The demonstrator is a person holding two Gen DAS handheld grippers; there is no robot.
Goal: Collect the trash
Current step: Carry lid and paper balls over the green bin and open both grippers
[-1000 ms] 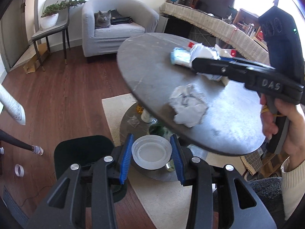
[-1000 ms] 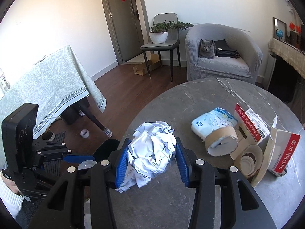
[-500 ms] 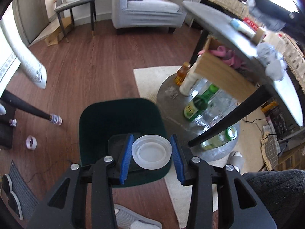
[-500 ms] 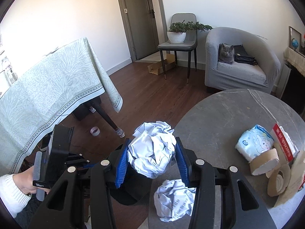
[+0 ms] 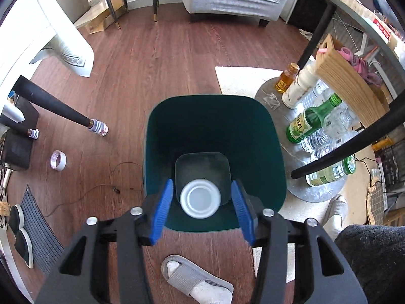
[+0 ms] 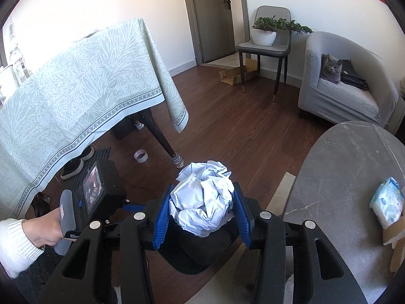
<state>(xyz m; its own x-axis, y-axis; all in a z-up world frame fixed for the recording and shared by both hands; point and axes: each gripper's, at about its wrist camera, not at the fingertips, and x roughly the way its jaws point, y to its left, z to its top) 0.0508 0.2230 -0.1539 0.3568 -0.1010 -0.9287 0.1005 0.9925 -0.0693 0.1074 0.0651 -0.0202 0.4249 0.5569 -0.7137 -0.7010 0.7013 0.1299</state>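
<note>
- My left hand-held gripper (image 5: 202, 206) hangs directly above the dark green trash bin (image 5: 268, 131); its blue pads (image 5: 163, 209) stand spread, touching nothing.
- The white plastic lid (image 5: 200, 198) shows between those pads with a gap either side; I judge it free and lying in or dropping toward the bin's bottom, though I cannot tell whether it has landed.
- My right hand-held gripper (image 6: 201, 211) pinches the crumpled paper ball (image 6: 202, 197) between its pads, held over the bin's dark rim (image 6: 200, 255), which lies straight below and slightly ahead.
- The coming move turns on that: the bin mouth sits under the ball, so it looks like a plain release downward. The ball is roundish, with no long axis to mind.
- The left arm is already at the bin; the right one hangs beside the desk (image 6: 354, 177) edge, just off it.
- Writing: the green bottle (image 5: 310, 120) right of the bin carries a label I cannot read; likewise the small print on the left gripper's handle.
</note>
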